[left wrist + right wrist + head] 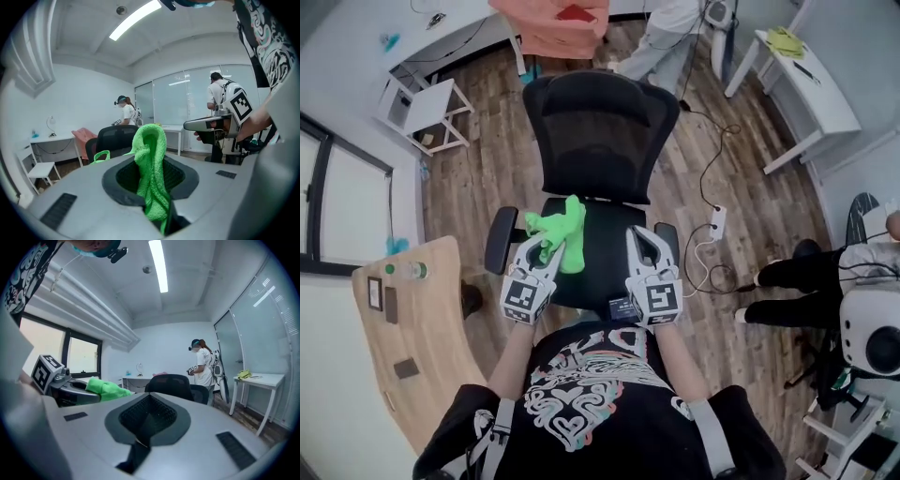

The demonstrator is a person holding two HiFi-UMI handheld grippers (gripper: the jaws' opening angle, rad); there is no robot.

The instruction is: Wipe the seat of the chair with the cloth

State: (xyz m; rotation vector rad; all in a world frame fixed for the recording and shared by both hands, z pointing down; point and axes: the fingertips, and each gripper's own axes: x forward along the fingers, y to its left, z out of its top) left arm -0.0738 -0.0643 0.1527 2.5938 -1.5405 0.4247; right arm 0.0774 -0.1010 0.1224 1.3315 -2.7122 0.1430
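**Item 1. Green microfibre cloth** (563, 228). Bunched and pinched between the jaws of the left gripper (543, 249). Loose folds stand up past the fingertips. It sits over the left front part of the chair seat (605, 255). Whether it touches the seat cannot be told.

**Item 2. Left gripper.** Jaws drawn narrow and clamped on the cloth, which fills the gap between the pads in the left gripper view. Marker cube faces the head camera.

**Item 3. Right gripper** (644, 240). Jaws brought together with nothing between them. Held over the right front of the seat, beside the left gripper and apart from the cloth.

**Item 4. Black office chair.** Mesh backrest (595, 131) upright on the far side of the seat. Padded armrest (499, 239) just left of the left gripper. The seat faces the person.

**Item 5. Surroundings.**
- Wood-plank floor (487, 178).
- White power strip (717, 222) with trailing cables on the floor right of the chair.
- Curved wooden desk (422, 347) at the left, carrying small objects.
- White side table (422, 108) at upper left.
- White desk (806, 84) at upper right, with a yellow-green cloth (785, 40) lying on it.
- Salmon-coloured furniture piece (551, 26) beyond the chair.
- Seated person in dark trousers (792, 281) at the right edge.
- Standing person (667, 37) near the top.
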